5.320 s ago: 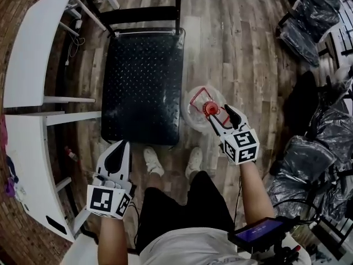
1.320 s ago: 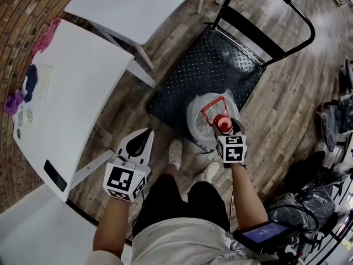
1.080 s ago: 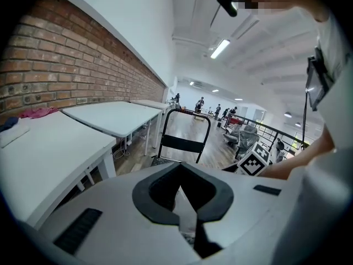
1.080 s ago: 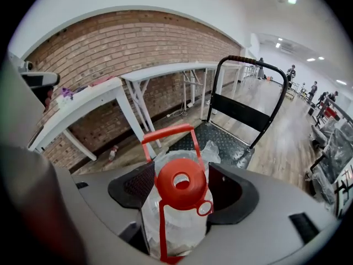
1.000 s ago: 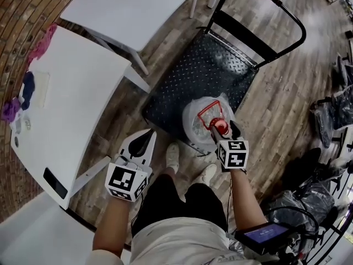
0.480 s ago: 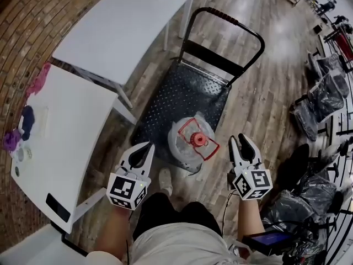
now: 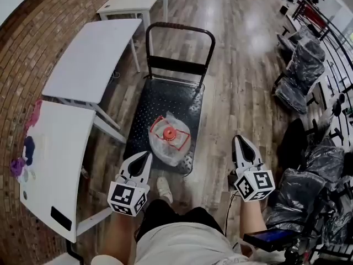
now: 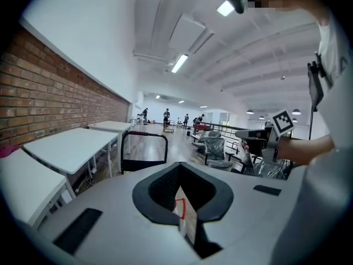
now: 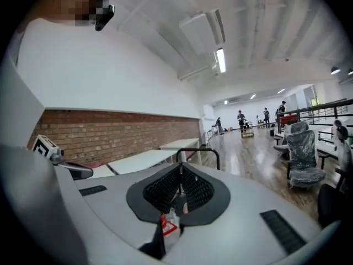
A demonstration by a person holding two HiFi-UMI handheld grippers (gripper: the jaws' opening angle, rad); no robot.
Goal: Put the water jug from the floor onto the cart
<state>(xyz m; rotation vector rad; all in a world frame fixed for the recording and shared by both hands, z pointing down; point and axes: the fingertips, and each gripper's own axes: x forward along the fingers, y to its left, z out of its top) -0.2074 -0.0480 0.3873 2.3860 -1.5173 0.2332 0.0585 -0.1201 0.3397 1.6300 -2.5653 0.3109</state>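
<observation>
Water jug standing on the cart.
I hold clear: left gripper together, right gripper just closed, both empty.

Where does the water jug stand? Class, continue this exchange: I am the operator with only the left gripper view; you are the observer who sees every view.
Observer: The water jug stands on the cart, at the end away from its handle.
Operator: Is it upright?
Observer: Yes; its red cap faces up toward the head view.
Operator: Where are my feet?
Observer: One shoe shows just short of that end.
</observation>
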